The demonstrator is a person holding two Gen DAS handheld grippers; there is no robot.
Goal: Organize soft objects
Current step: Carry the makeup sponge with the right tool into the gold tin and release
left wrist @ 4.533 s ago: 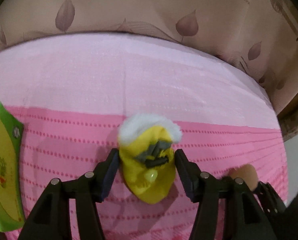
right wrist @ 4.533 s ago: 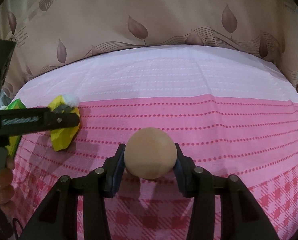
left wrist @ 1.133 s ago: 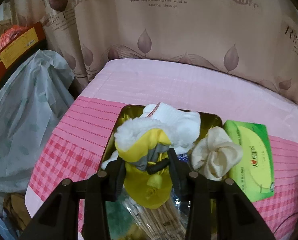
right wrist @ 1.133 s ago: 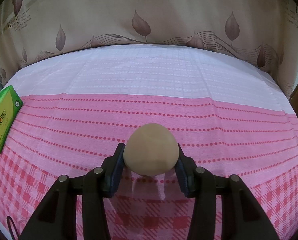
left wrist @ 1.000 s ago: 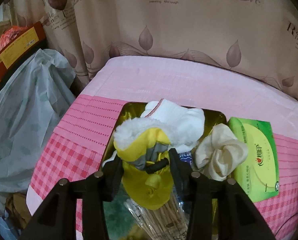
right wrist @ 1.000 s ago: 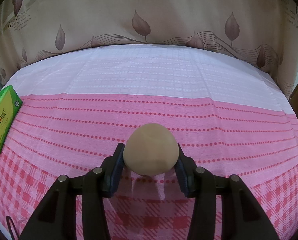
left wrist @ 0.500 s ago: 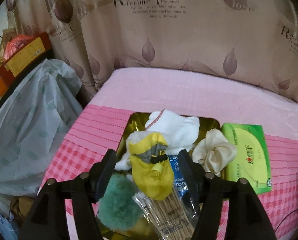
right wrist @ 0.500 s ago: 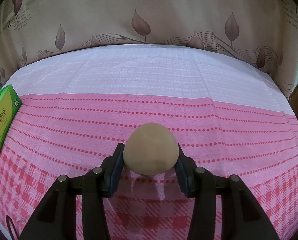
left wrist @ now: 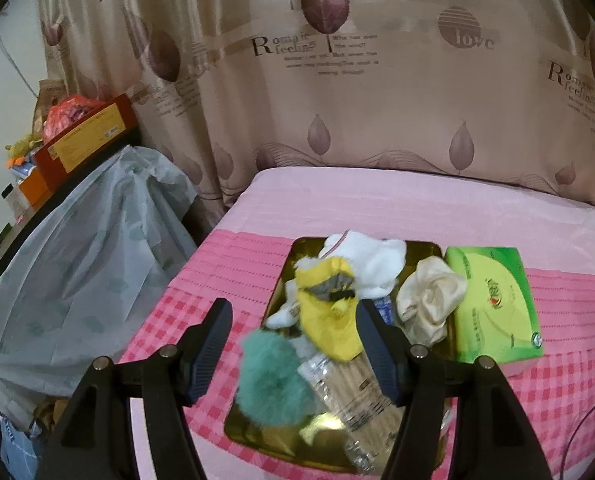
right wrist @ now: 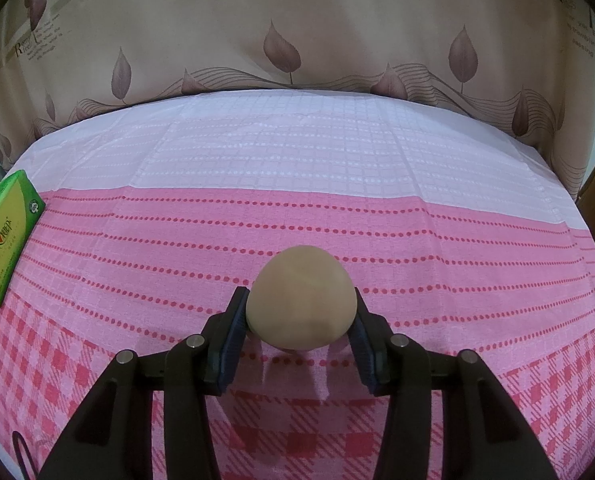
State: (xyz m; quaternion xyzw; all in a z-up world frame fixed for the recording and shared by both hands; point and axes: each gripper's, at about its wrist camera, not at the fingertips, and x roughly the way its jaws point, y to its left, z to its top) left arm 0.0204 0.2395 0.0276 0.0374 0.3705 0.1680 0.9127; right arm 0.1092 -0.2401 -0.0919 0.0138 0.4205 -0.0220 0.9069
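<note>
In the left wrist view a gold tray (left wrist: 257,432) sits on the pink tablecloth. In it lie a yellow soft toy with white fluff (left wrist: 329,320), a white sock (left wrist: 373,264), a cream cloth (left wrist: 431,300), a teal pompom (left wrist: 273,380) and a clear pack of sticks (left wrist: 361,392). My left gripper (left wrist: 293,344) is open above the tray, with the yellow toy lying free between and beyond its fingers. In the right wrist view my right gripper (right wrist: 297,328) is shut on a tan soft ball (right wrist: 300,310) just above the cloth.
A green tissue pack (left wrist: 493,304) lies right of the tray and shows at the left edge of the right wrist view (right wrist: 3,236). A plastic-covered pile (left wrist: 81,272) and boxes (left wrist: 85,136) stand left of the table. A curtain (left wrist: 337,100) hangs behind.
My left gripper carried the yellow toy over the tray, opened and let it go onto the pile, then drew back and up. My right gripper has held the ball still.
</note>
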